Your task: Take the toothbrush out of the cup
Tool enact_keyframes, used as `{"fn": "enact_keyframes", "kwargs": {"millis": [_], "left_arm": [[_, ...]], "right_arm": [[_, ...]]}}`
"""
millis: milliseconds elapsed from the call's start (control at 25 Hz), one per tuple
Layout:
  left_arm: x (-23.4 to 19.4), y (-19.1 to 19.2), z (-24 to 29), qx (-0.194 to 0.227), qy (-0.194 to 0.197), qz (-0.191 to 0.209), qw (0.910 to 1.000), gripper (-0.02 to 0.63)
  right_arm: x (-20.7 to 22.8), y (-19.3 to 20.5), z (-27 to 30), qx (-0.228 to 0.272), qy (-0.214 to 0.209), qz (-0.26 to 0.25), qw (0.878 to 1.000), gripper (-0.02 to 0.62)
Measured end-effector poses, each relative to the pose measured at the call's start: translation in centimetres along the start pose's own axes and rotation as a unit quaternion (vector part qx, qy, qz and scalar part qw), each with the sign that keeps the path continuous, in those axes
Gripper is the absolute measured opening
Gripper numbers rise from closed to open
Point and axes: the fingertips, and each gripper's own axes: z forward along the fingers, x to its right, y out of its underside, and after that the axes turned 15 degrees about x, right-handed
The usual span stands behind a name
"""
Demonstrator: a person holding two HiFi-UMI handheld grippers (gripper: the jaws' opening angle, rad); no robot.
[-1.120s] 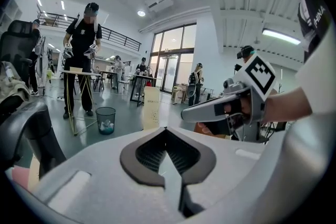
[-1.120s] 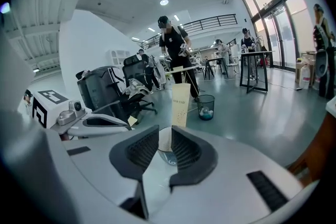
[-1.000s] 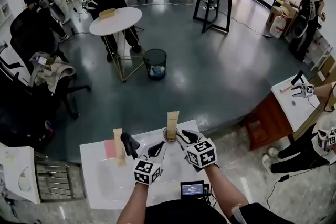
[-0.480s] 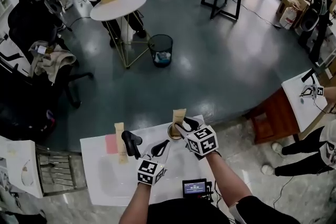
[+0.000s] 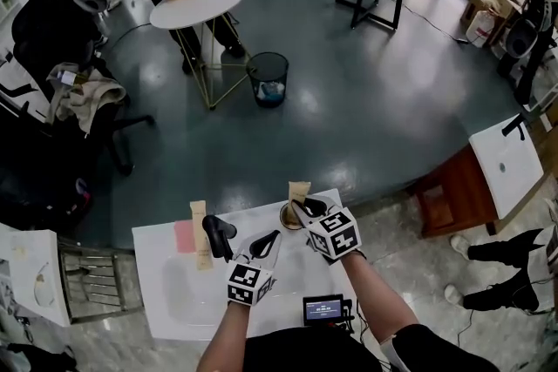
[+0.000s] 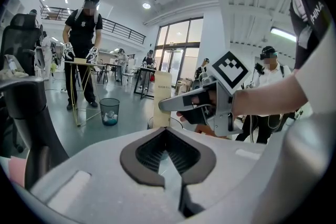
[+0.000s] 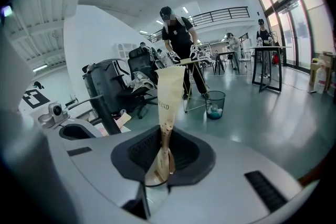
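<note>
A tall kraft-paper toothbrush pack [image 5: 298, 190] stands upright in a small cup [image 5: 284, 220] at the far edge of the white table [image 5: 166, 292]. My right gripper [image 5: 301, 206] is at the cup, its jaws closing on the lower part of the pack [image 7: 169, 107], which sits pinched between the pads [image 7: 184, 152]. My left gripper [image 5: 240, 238] hovers open over the table left of the cup, with nothing between its fingers. From the left gripper view the pack [image 6: 163, 97] and the right gripper [image 6: 181, 104] show just ahead.
A second kraft pack [image 5: 199, 226] and a pink card [image 5: 183, 236] lie at the table's left. A small screen device [image 5: 320, 309] sits at the near edge. Beyond the table are open floor, a waste bin [image 5: 268, 79], chairs and other people at tables.
My right gripper has moved in to the cup and its jaws have come together round the toothbrush pack. The left gripper has stayed where it was.
</note>
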Motion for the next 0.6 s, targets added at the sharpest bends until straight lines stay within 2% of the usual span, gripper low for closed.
{"fn": "enact_keyframes", "kwargs": {"millis": [280,600], "left_arm": [[0.2,-0.1,-0.4,0.005,0.004,0.009,0.9999,0.009],[1.1,-1.0,-1.1,0.014,0.01,0.02,0.9996,0.009]], "right_arm": [[-0.7,-1.4,-0.9,0.021,0.002,-0.006,1.0,0.046],[-2.0,-5.4,-3.3,0.062,-0.001,-0.019,0.998,0.044]]}}
